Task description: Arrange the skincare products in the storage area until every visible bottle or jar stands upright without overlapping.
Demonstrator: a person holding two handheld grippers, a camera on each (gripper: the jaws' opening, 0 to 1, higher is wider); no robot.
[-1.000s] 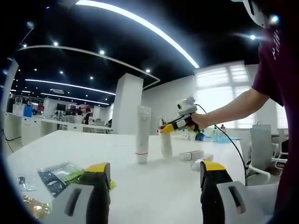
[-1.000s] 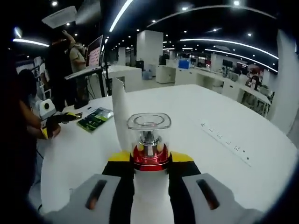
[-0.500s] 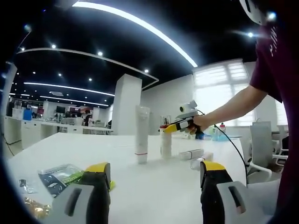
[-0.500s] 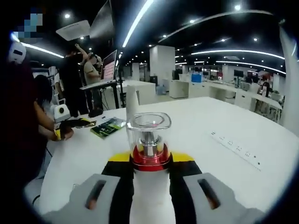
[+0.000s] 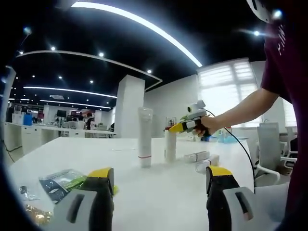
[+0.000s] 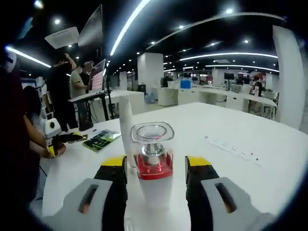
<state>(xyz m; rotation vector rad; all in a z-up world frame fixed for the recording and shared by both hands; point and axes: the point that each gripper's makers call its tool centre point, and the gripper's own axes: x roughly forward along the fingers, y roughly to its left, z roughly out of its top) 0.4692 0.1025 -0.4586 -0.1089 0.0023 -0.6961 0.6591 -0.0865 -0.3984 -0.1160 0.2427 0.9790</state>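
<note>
Two products are standing upright on the white surface (image 5: pixel 159 192): the tall tube (image 5: pixel 145 137) and, just beside it, the pump bottle (image 6: pixel 153 166) with the red collar and clear cap. Your right gripper (image 6: pixel 154 166) is sitting around that bottle with its fingers (image 6: pixel 115 180) spread, a gap showing on both sides of the collar, so they are grasping nothing. Your left gripper (image 5: pixel 156 185) is hovering low over the surface, fingers parted and empty, well apart from the products. Two more white tubes (image 5: pixel 196 157) are lying flat beyond the bottle, so the job is looking only partly done. For this step, I'd be pulling the right gripper straight back along its own axis, keeping the fingers wide and level so neither one is clipping the collar or nudging the tube beside it. That narrow bottle is looking easy to tip.
</note>
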